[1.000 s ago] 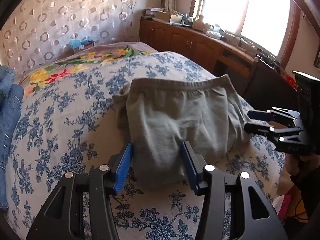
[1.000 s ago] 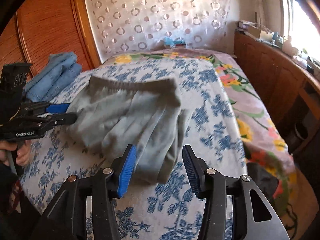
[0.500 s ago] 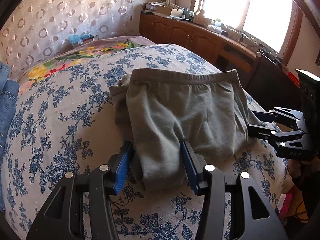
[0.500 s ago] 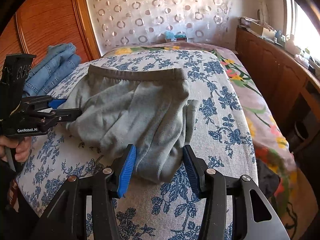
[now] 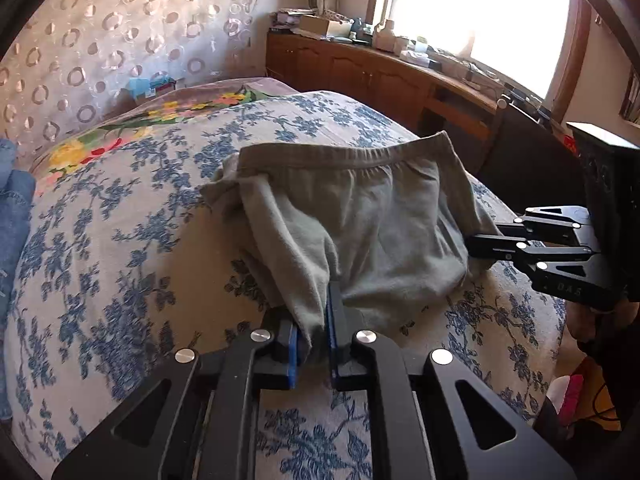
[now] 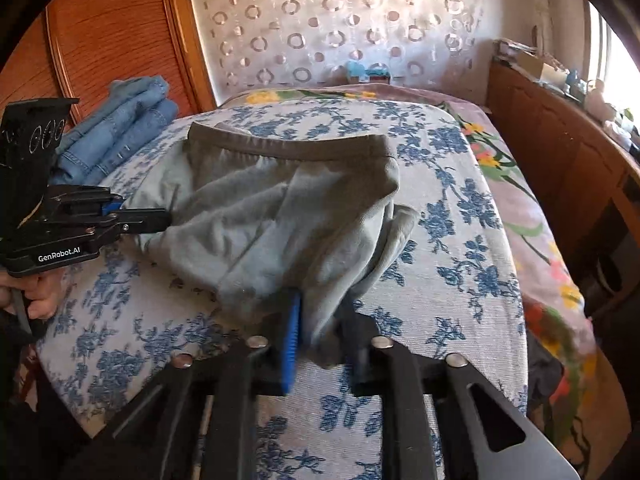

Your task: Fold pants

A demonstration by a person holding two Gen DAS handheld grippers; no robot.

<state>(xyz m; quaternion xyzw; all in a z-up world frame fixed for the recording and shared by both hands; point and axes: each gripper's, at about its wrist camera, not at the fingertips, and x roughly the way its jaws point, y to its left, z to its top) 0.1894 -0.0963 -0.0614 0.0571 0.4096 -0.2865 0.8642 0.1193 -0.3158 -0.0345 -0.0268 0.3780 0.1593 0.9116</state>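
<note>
Grey folded pants [image 5: 380, 220] [image 6: 280, 208] lie on the flowered bedspread [image 5: 120, 240], waistband at the far side. In the left wrist view my left gripper [image 5: 314, 320] is closing its jaws, and the blue pads pinch the near left edge of the cloth. My right gripper [image 6: 320, 320] is closing too, with the near right edge bunched between its pads. Each gripper also shows from the side in the other view: the right gripper [image 5: 476, 248] and the left gripper [image 6: 160, 218], both nipping the fabric.
Folded blue jeans [image 6: 120, 136] are stacked at the bed's left by a wooden headboard [image 6: 112, 32]. A low wooden cabinet [image 5: 380, 76] with clutter runs under the window on the right. A hand [image 6: 40, 300] holds the left gripper's handle.
Both grippers went from open around the near edge of the pants to closed on it. The cloth has bunched and pulled up toward the pads.
</note>
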